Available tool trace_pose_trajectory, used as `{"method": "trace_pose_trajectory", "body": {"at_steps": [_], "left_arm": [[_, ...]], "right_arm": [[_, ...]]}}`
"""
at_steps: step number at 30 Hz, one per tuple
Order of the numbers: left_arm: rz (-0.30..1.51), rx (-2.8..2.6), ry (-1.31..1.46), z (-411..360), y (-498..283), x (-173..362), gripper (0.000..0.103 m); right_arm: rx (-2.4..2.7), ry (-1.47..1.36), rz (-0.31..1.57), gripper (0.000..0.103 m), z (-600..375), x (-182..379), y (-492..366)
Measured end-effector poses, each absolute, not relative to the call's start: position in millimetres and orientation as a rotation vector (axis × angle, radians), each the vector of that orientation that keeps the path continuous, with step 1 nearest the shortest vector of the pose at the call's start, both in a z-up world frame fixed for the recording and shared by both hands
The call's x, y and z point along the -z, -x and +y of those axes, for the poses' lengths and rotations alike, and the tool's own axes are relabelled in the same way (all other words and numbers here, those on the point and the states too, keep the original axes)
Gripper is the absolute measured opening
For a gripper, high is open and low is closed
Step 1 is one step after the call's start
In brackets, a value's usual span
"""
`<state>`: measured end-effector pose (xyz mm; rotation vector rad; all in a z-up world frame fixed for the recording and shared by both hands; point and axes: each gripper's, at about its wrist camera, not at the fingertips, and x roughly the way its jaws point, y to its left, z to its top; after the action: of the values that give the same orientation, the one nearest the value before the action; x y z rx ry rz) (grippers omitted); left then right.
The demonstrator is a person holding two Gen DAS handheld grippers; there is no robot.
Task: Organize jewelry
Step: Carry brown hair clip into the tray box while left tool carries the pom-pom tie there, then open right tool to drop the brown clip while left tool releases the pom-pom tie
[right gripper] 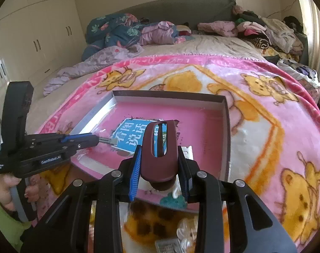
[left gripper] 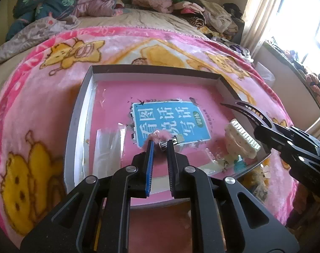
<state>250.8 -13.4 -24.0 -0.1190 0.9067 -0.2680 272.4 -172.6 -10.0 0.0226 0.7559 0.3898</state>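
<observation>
A shallow grey box (left gripper: pixel 79 113) lined with a pink book cover lies on the bed. My left gripper (left gripper: pixel 160 145) is shut on a pink fluffy hair clip (left gripper: pixel 160 138) with a metal clasp, low over the box floor; it also shows in the right wrist view (right gripper: pixel 106 140). My right gripper (right gripper: pixel 160 166) is shut on a dark maroon claw clip (right gripper: pixel 160 147), held above the box's near right part; that clip shows in the left wrist view (left gripper: pixel 246 110). A cream claw clip (left gripper: pixel 241 141) lies in the box under it.
A clear plastic sleeve (left gripper: pixel 109 149) lies in the box at the left. More small packets (right gripper: pixel 172 232) lie on the pink bear blanket (left gripper: pixel 33 109) by the box's near edge. Piled clothes (left gripper: pixel 193 8) crowd the far bed. A window (left gripper: pixel 303 21) is at the right.
</observation>
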Motion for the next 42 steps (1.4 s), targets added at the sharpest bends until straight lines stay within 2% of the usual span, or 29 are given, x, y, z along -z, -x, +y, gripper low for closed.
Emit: {"method": "trace_pose_trajectory", "body": {"at_steps": [14, 17, 30, 35, 40, 42], "left_arm": [[0.919, 0.232, 0.155, 8.0, -260.1, 31.9, 0.006], [0.908, 0.232, 0.154, 11.6, -257.6, 27.2, 0.010], [0.900, 0.213, 0.169, 20.9, -249.9, 21.5, 0.015], [0.895, 0.209, 0.171, 22.5, -245.4, 20.3, 0.015], [0.888, 0.204, 0.174, 24.0, -236.1, 16.3, 0.015], [0.885, 0.204, 0.174, 24.0, -231.6, 13.9, 0.021]], "right_arm": [[-0.444, 0.009, 0.804, 0.030, -136.9, 31.5, -312.2], [-0.450, 0.024, 0.818, 0.030, -128.1, 37.2, -317.1], [-0.444, 0.044, 0.878, 0.031, -117.5, 56.7, -318.8], [-0.434, 0.020, 0.876, 0.039, -123.9, 53.1, -313.2], [-0.430, 0.018, 0.855, 0.043, -130.0, 43.2, -301.7], [-0.428, 0.016, 0.847, 0.045, -133.6, 38.2, -296.0]]}}
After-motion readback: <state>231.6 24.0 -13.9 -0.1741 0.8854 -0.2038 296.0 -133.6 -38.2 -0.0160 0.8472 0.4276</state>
